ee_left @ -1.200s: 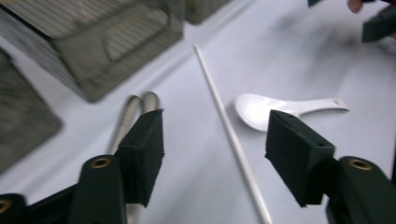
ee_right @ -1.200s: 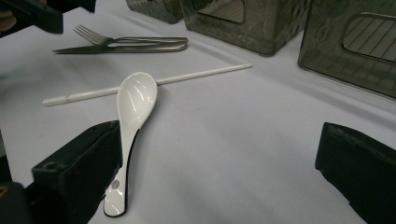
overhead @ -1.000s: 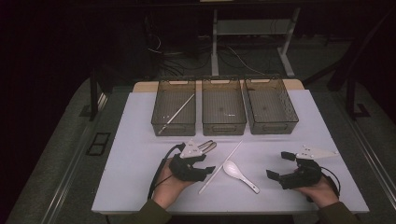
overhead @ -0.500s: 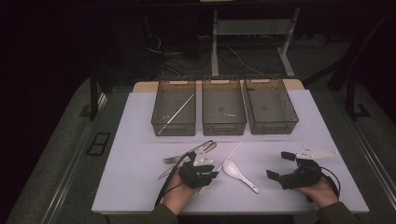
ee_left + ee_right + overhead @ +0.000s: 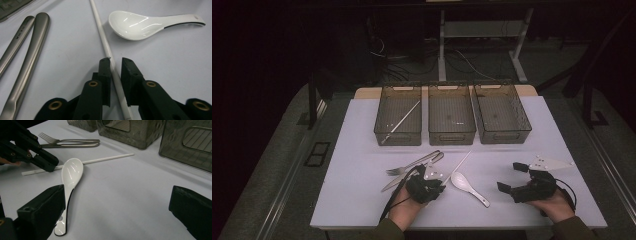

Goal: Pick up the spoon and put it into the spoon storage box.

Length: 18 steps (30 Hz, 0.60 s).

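Left gripper view is showing the left gripper [image 5: 115, 62] with its 2 jaws straddling the white chopstick [image 5: 105, 42], which is lying flat on the white table [image 5: 62, 62]; the jaws have just been closing and are now standing narrow on either side of the stick, the left one touching it while a thin gap is showing at the right one, so I cannot tell whether they are really clamping it yet. The grip is sitting near one end of a long, thin, smooth stick, so in my judgement the far end is likely to sag or swing on lifting, and the stick may roll out of the pads if they are pressing off-centre. The white spoon [image 5: 147, 22] is lying just beside the stick and could be nudged as the stick pivots; the 2 metal handles [image 5: 27, 50] of the fork and its neighbour are lying near on the other side. In the high view the right gripper [image 5: 513, 177] is resting on the table with its jaws wide apart, holding nothing, well clear of the 3 bins [image 5: 452, 134]. Compared with 1 second earlier, the left hand is now lower and farther right, over the chopstick instead of beside the metal cutlery, while the right hand is lying where it was.
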Each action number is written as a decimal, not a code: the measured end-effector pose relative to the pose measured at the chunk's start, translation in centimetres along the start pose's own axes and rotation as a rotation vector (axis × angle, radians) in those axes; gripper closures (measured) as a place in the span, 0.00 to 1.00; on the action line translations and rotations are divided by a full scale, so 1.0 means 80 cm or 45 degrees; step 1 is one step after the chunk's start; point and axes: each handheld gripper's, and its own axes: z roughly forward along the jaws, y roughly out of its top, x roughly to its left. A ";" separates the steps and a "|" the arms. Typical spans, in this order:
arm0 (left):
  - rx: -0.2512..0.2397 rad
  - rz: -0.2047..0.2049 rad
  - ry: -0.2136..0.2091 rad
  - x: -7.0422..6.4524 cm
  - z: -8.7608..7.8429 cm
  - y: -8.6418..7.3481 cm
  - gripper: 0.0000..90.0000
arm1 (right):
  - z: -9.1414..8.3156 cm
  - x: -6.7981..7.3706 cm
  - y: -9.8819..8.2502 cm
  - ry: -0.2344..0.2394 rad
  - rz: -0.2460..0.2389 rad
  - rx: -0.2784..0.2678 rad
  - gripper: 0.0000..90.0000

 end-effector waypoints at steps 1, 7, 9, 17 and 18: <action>0.000 -0.005 -0.001 0.000 0.000 0.000 0.88 | 0.000 0.000 0.000 0.000 0.000 0.000 0.01; 0.003 -0.006 0.005 0.006 -0.004 -0.001 0.91 | 0.000 0.000 0.000 0.000 0.000 0.000 0.01; 0.010 0.003 0.016 0.008 -0.005 -0.001 0.91 | 0.000 0.000 0.000 0.000 0.000 -0.001 0.01; 0.032 0.003 0.064 0.024 -0.011 -0.005 0.92 | -0.001 0.000 0.000 0.001 -0.001 -0.002 0.01; 0.035 -0.003 0.065 0.026 -0.012 -0.006 0.92 | -0.001 0.000 0.000 0.002 -0.001 -0.001 0.01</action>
